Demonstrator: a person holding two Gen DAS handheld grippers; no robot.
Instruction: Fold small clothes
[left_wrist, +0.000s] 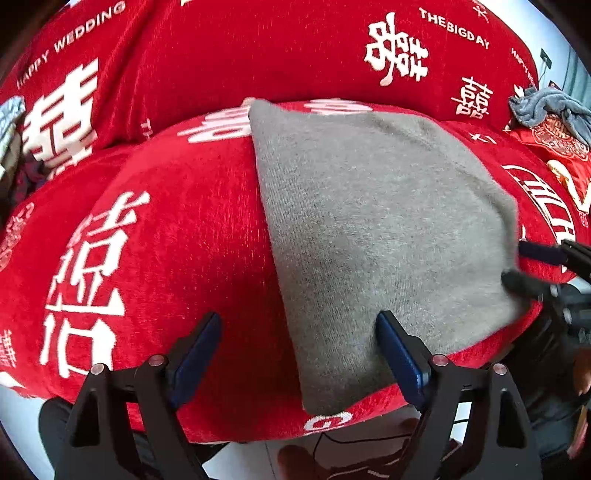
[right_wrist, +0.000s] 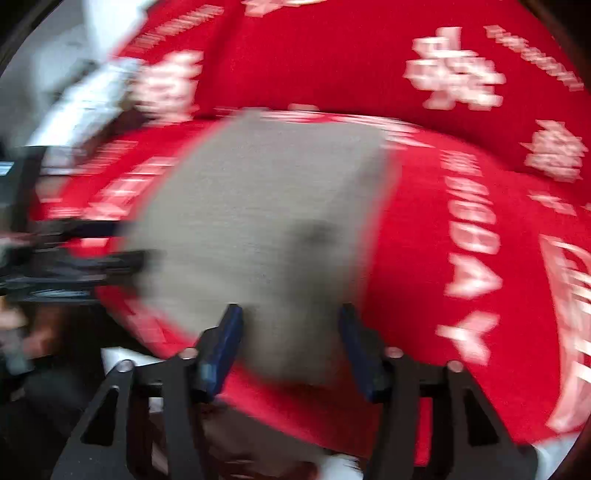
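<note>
A grey knitted cloth (left_wrist: 373, 236) lies folded flat on a red cushion cover (left_wrist: 177, 229) printed with white characters, filling the centre and right of the left wrist view. The left gripper (left_wrist: 299, 350) hangs over the cloth's near left edge, fingers spread apart and grasping nothing; one blue pad sits over the cloth, the other over bare red fabric. In the blurred right wrist view the right gripper (right_wrist: 291, 347) straddles the cloth's near edge, fingers released. A blue-grey rag (left_wrist: 550, 107) lies at upper right.
</note>
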